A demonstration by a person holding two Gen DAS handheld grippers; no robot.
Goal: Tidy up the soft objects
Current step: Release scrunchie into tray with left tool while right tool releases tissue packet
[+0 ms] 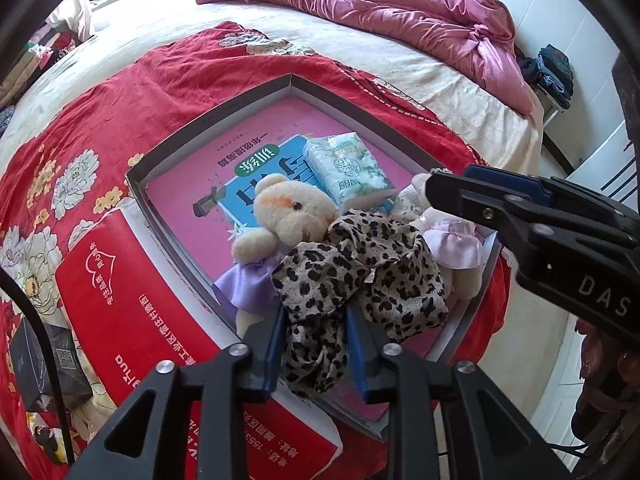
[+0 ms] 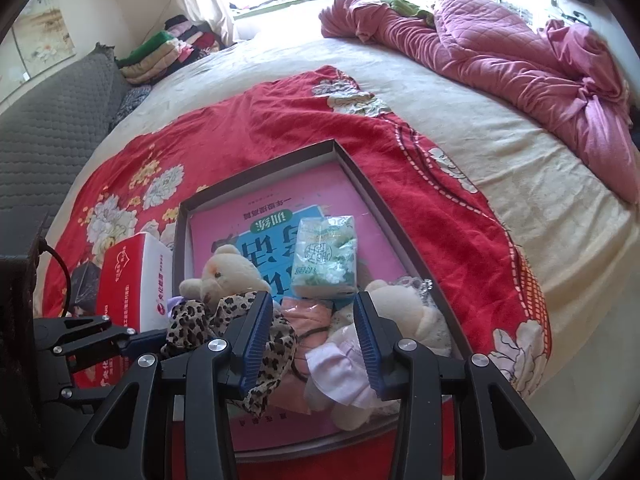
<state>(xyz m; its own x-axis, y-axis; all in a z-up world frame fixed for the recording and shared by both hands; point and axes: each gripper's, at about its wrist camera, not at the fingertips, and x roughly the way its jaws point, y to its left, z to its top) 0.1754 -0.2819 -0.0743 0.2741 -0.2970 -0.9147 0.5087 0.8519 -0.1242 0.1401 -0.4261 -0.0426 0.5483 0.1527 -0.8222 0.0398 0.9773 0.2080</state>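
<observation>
A shallow grey box (image 1: 208, 120) lies on a red floral blanket with a pink book (image 1: 192, 208) in its bottom. Inside are a tissue pack (image 1: 348, 168), a cream bear in a lilac dress (image 1: 288, 208), a second cream bear (image 2: 400, 312) and a leopard-print cloth (image 1: 360, 268). My left gripper (image 1: 316, 356) is open at the box's near edge, with a fold of the cloth lying loose between its pads. My right gripper (image 2: 312, 344) is open above the second bear and a pink cloth piece (image 2: 308, 312), holding nothing. It hovers at the box's right side in the left wrist view.
A red and white carton (image 1: 132, 292) lies against the box's left side, with a small black box (image 1: 44, 360) beyond it. A crumpled pink quilt (image 1: 400, 12) covers the far side of the bed. Folded clothes (image 2: 168, 48) are stacked at the far left. The bed edge drops to the floor on the right.
</observation>
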